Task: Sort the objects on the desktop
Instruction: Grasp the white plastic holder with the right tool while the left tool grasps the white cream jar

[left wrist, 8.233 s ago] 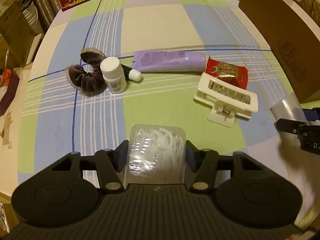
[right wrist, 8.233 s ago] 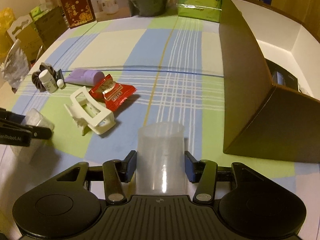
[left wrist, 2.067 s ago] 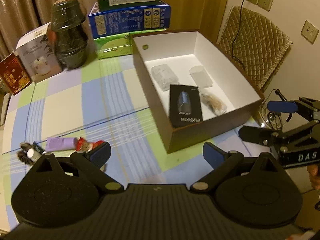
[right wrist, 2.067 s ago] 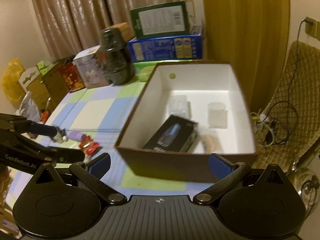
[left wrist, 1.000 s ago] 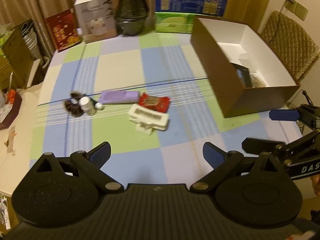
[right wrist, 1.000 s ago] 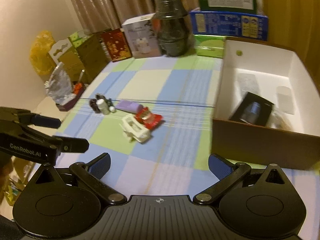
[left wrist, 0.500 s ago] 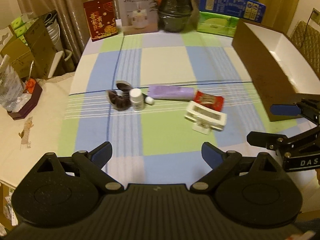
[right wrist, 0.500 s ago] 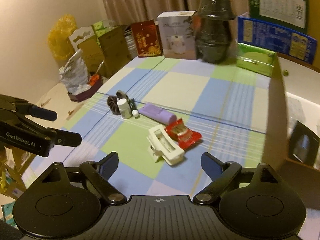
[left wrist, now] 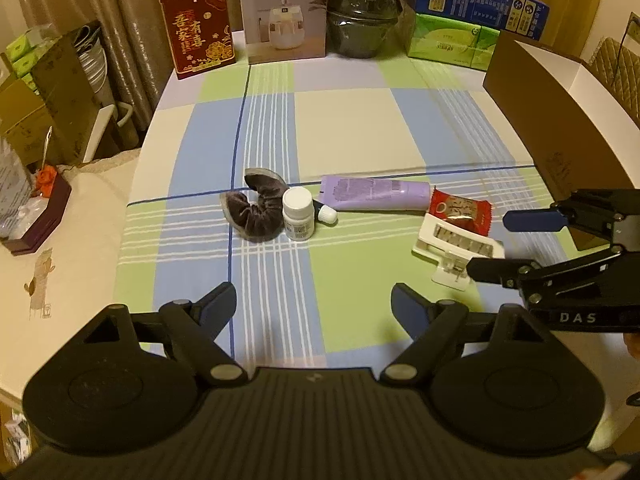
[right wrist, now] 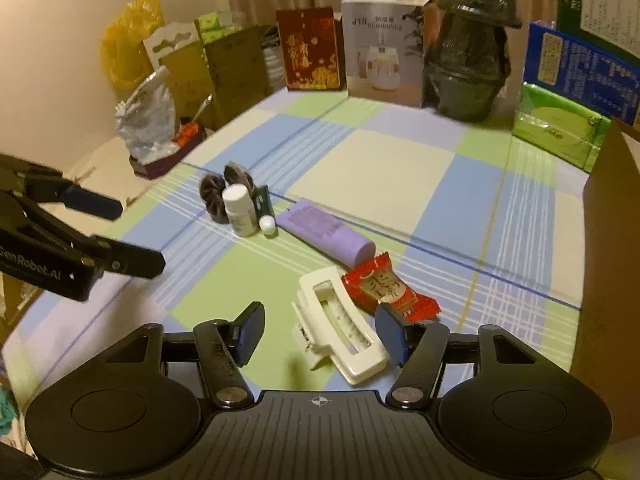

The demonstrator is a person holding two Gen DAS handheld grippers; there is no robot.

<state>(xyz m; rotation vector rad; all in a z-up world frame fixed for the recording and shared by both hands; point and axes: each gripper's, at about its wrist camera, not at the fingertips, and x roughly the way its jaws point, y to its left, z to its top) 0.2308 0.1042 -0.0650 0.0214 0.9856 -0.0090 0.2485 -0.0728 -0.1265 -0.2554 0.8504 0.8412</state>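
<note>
A white hair clip (right wrist: 340, 328) lies on the checked tablecloth between the fingers of my right gripper (right wrist: 320, 331). Its jaws are closing and the pads stand clear of the clip. A red snack packet (right wrist: 390, 288) touches the clip's far end, with a purple tube (right wrist: 324, 234) beyond. Further left stand a white pill bottle (left wrist: 298, 218) and a dark scrunchie (left wrist: 254, 210). My left gripper (left wrist: 314, 306) hovers short of the bottle, jaws closing on nothing. The right gripper (left wrist: 500, 245) shows over the clip (left wrist: 456, 246) in the left wrist view.
A tall brown cardboard box (left wrist: 552, 120) stands along the table's right side. Cartons, a red gift box (left wrist: 198, 26) and a dark wrapped pot (left wrist: 366, 12) line the far edge. The table's left edge (left wrist: 132, 184) drops to a cluttered side surface.
Both grippers have come down and closer to the row of objects. The right jaws have narrowed around the hair clip; the left jaws have narrowed a little.
</note>
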